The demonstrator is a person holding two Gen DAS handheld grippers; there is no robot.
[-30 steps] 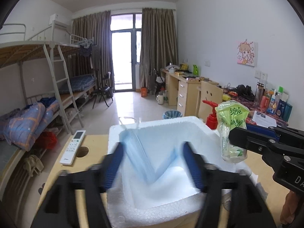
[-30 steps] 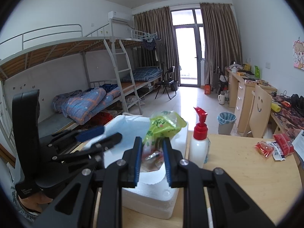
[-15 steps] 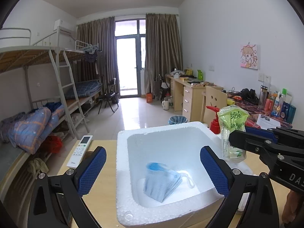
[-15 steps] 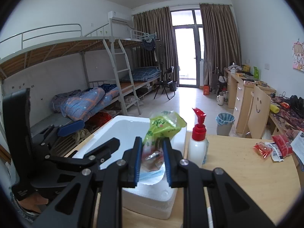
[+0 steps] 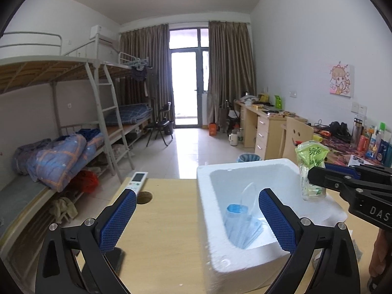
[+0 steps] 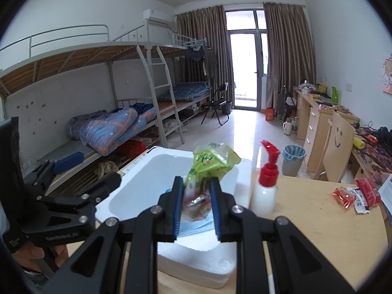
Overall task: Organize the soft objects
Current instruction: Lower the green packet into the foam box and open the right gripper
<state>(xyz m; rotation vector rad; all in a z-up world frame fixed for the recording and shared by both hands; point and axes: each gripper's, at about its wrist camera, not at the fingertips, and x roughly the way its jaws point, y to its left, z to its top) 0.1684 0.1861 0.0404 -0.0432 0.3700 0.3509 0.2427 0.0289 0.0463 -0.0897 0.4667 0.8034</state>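
Left gripper (image 5: 197,216): jaws released, spread over table (image 5: 166,223); masks (image 5: 242,227) in box (image 5: 208,220) between.
Right gripper (image 6: 196,204): jaws grasping green bag (image 6: 210,164).
Room: bunk bed (image 5: 73,127) left of the jaws.

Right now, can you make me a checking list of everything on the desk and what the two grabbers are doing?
Surface: wooden desk, round hole near its far edge.
Job's things: blue face masks lying inside the white foam box; green plastic bag held above the box.
Clutter: remote control, red-capped pump bottle, red snack packets.
Grippers: left gripper open and empty, jaws just opened; right gripper shut on the bag.
Cables: nothing seen on this desk.
Surroundings: bunk beds, curtains, balcony door.
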